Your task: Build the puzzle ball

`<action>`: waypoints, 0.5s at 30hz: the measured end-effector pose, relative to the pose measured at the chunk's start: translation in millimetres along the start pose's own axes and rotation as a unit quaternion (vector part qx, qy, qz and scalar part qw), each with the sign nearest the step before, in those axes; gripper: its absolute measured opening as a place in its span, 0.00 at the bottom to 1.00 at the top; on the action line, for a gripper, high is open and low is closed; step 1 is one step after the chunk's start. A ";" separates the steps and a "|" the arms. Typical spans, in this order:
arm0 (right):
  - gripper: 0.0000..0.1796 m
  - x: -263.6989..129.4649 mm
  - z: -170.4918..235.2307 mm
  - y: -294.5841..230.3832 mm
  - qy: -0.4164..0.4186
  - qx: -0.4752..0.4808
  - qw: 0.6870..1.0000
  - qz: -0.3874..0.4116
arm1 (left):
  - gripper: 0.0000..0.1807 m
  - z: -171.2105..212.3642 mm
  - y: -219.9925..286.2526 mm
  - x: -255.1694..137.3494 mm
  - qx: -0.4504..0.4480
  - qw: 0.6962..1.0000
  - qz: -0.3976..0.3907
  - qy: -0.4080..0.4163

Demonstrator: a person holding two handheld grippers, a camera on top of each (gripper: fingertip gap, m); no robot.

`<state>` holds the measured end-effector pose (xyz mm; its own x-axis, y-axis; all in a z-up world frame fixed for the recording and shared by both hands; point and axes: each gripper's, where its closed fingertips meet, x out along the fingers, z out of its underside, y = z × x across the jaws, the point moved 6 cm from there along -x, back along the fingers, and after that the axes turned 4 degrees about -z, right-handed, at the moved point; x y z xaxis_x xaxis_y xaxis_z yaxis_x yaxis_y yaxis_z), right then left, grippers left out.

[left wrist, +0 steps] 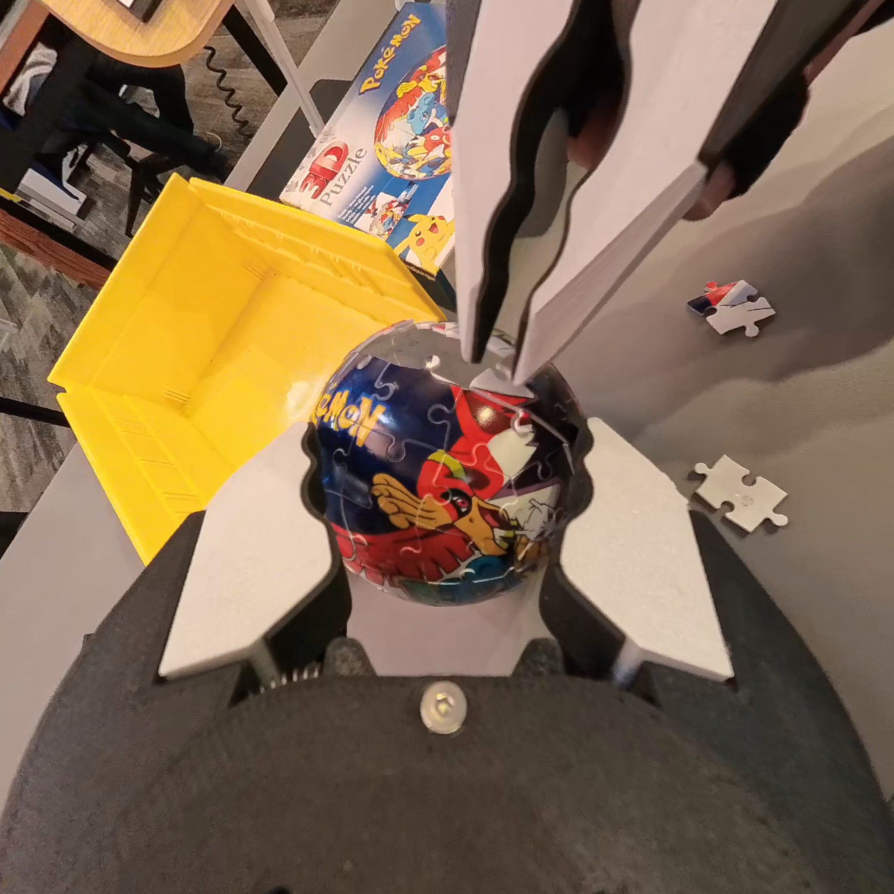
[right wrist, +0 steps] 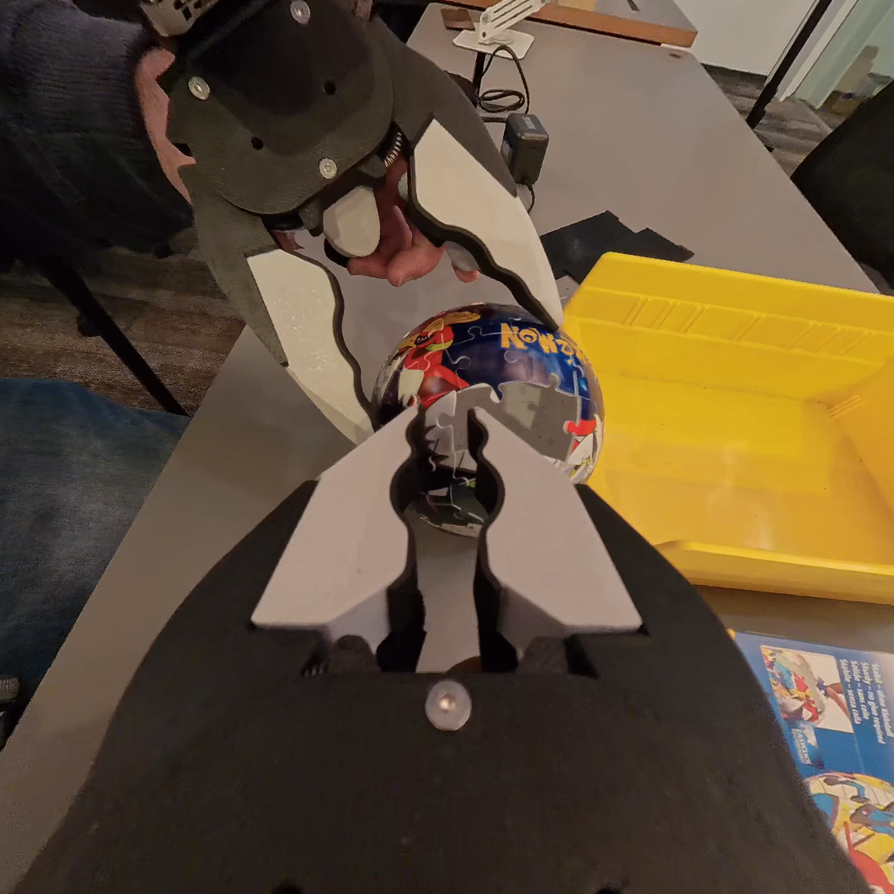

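While my left gripper (left wrist: 447,464) is clamping the puzzle ball (left wrist: 450,488) above the grey table (left wrist: 725,387) to steady it, my right gripper (right wrist: 445,416), jaws narrowed, is pinching a piece (right wrist: 442,411) into the gap; 2 loose pieces (left wrist: 740,493) are waiting nearby.

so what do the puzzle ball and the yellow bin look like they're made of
Puzzle ball: curved interlocking pieces, probably glossy printed plastic, given the highlights on its blue and red print; coated card can't be ruled out. Yellow bin: moulded plastic, smooth and slightly shiny, with ribbed walls.
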<state>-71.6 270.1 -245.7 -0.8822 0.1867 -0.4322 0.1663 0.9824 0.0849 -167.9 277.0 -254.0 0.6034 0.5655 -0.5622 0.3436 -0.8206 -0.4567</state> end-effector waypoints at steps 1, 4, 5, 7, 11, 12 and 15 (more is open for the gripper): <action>0.12 -0.8 -1.3 -1.5 0.000 0.000 1.000 -0.003 | 0.54 0.0 0.1 0.0 0.000 1.000 0.000 0.000; 0.16 -0.3 -2.1 -9.0 -0.015 -0.039 0.999 0.003 | 0.54 -0.2 0.3 0.1 0.002 1.000 -0.001 -0.001; 0.16 1.5 -1.5 -10.8 -0.020 -0.049 0.999 0.010 | 0.54 -0.2 0.4 0.2 0.002 1.000 -0.001 -0.001; 0.15 5.3 0.4 -12.3 -0.028 -0.055 0.998 0.022 | 0.54 -0.2 0.3 0.2 0.003 1.000 -0.001 -0.001; 0.11 8.8 3.4 -11.8 -0.025 -0.049 0.998 0.043 | 0.54 -0.1 0.9 -0.1 0.008 1.000 -0.002 -0.002; 0.10 8.6 3.5 -11.6 -0.022 -0.047 0.998 0.045 | 0.54 0.0 1.0 -0.2 0.009 1.000 -0.002 -0.002; 0.08 7.2 2.9 -11.0 -0.018 -0.042 0.998 0.051 | 0.54 0.0 1.0 0.0 0.009 1.000 -0.003 -0.001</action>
<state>-78.5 260.7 -252.3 -0.8455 0.2879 -0.4497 0.2167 0.9547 0.2038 -167.6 276.1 -254.4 0.6005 0.5702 -0.5606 0.3341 -0.8159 -0.4719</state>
